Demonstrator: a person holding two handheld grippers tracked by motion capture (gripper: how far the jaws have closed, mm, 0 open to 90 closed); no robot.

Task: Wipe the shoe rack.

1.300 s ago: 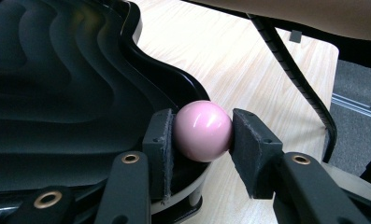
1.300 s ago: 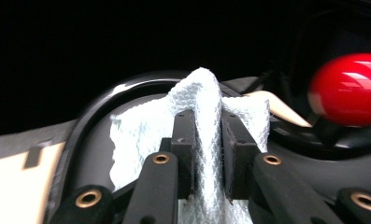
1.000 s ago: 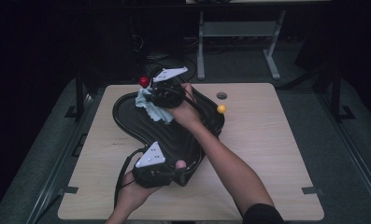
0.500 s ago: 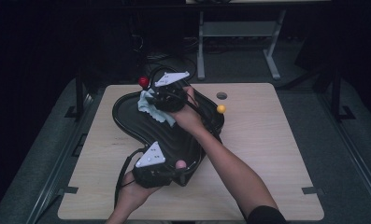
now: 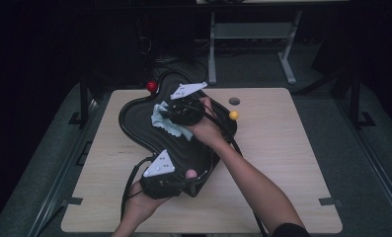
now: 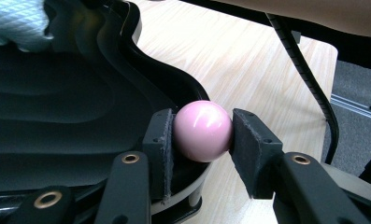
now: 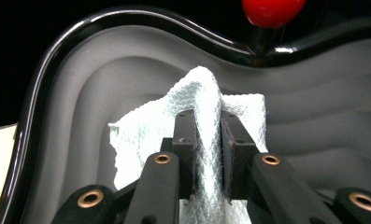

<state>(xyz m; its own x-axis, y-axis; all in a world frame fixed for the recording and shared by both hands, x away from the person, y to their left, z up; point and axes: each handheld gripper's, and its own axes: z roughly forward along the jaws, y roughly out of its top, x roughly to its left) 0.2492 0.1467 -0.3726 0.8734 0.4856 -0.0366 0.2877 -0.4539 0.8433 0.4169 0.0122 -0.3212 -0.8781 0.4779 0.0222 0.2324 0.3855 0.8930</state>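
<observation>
The cloth [image 5: 170,124] is pinched in the right gripper [image 5: 176,114] at the tray's [image 5: 134,123] far end, the left gripper [image 5: 193,178] clamping the near rim's pink ball [image 5: 191,173]

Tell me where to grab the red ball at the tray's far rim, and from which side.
Grip the red ball across its middle, coming from above: it is round and smooth, and stands on a short stem at the tray rim, so its sides look free.
</observation>
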